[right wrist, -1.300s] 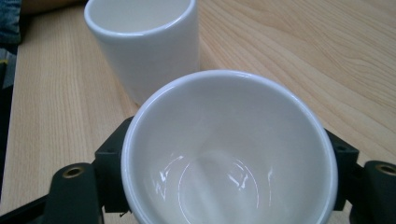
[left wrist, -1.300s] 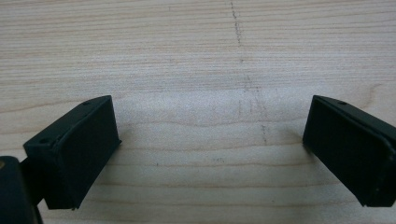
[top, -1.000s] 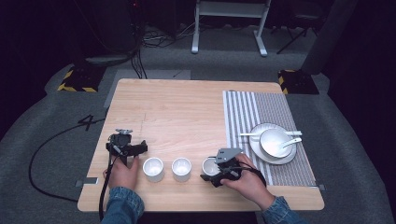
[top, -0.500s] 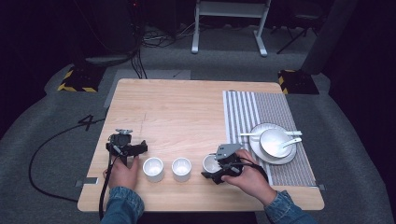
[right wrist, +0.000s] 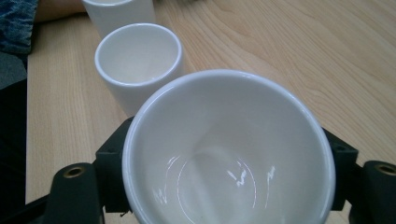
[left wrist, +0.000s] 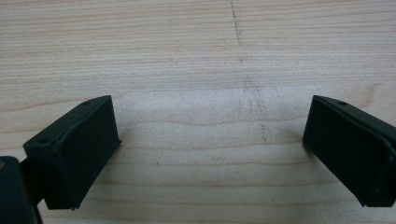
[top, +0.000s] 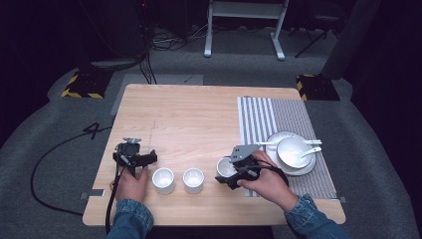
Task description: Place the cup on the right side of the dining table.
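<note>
My right gripper [top: 228, 172] is shut on a white cup [top: 224, 166] near the table's front edge, right of centre. In the right gripper view the cup [right wrist: 229, 154] sits between the two black jaws, its mouth facing the camera and empty. I cannot tell whether it rests on the wood. Two more white cups [top: 163, 179] [top: 193, 179] stand in a row to its left; the nearer one [right wrist: 138, 60] is just beyond the held cup. My left gripper [top: 139, 157] is left of the row, open over bare wood [left wrist: 210, 144] with nothing between its jaws.
A grey striped mat [top: 278, 119] covers the table's right side. On it lies a white plate [top: 278, 142] carrying a white bowl [top: 293, 152] and a spoon [top: 311, 149]. A faint pencil line [left wrist: 243, 74] marks the wood ahead of the left gripper.
My right gripper and the cup in it have shifted slightly away from the front edge. The left gripper and the two other cups have not moved.
</note>
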A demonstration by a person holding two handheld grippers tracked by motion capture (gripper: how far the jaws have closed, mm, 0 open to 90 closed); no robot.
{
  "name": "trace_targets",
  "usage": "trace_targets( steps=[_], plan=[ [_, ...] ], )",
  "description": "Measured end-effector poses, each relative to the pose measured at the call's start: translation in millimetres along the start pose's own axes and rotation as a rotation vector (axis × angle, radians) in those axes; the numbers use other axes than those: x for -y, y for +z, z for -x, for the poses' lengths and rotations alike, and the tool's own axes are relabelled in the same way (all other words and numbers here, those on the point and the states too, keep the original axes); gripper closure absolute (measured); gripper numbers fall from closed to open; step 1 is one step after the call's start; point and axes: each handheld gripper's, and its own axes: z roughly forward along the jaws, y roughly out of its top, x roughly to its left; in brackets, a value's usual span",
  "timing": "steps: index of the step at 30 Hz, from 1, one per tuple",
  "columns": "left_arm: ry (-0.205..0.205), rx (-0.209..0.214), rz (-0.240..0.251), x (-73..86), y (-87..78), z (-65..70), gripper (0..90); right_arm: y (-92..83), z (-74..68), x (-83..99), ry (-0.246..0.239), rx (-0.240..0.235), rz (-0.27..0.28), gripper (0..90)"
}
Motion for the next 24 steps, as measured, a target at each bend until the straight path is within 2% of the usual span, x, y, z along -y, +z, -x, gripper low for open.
trace_targets(
  steps=[24],
  plan=[
    [0.006,0.002,-0.004,-0.8,0.4,-0.7,3.5,-23.1,28.3,-31.2,0.011,0.045,-0.009,26.8]
  ],
)
